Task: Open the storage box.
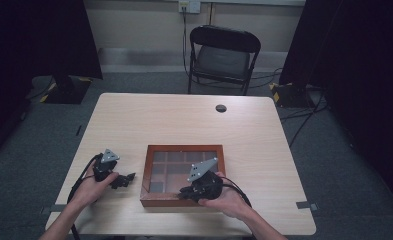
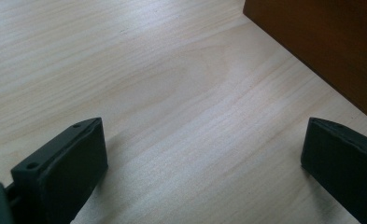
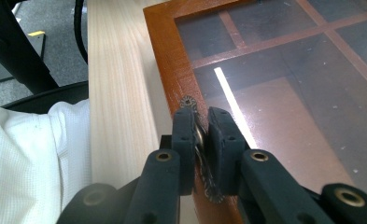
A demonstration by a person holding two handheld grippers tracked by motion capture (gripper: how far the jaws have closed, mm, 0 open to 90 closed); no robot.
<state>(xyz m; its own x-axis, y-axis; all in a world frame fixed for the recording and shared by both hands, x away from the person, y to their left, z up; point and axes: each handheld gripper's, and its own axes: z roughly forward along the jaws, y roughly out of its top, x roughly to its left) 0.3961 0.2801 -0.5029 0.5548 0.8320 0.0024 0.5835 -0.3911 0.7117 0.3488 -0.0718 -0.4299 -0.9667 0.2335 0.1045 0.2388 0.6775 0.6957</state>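
On the light wooden table point(image 1: 184, 120) a black folding chair point(image 1: 223, 55) stood behind the far edge, and a small dark round hole point(image 1: 221, 108) sat near that far edge. Cables lay on the grey floor at the right side. Nothing stood between the grippers and the box. No writing or label could be read anywhere.

The flat brown wooden box with a glass lid divided into panes point(image 1: 183, 174) lay near the near edge of the table, about in the middle. In the right gripper view a small round metal latch piece with a toothed rim point(image 3: 199, 135) stood on the front frame of the box, at its near edge.

The right gripper point(image 1: 198, 189) rested over the near edge of the box. Its jaws were closed almost fully and pressed on the metal latch piece from both sides. A white sleeve point(image 3: 31, 158) showed beside it.

The left gripper point(image 1: 124, 179) lay on the table just beside the left wall of the box, not touching it. Its jaws stood wide apart, with only bare table between them.
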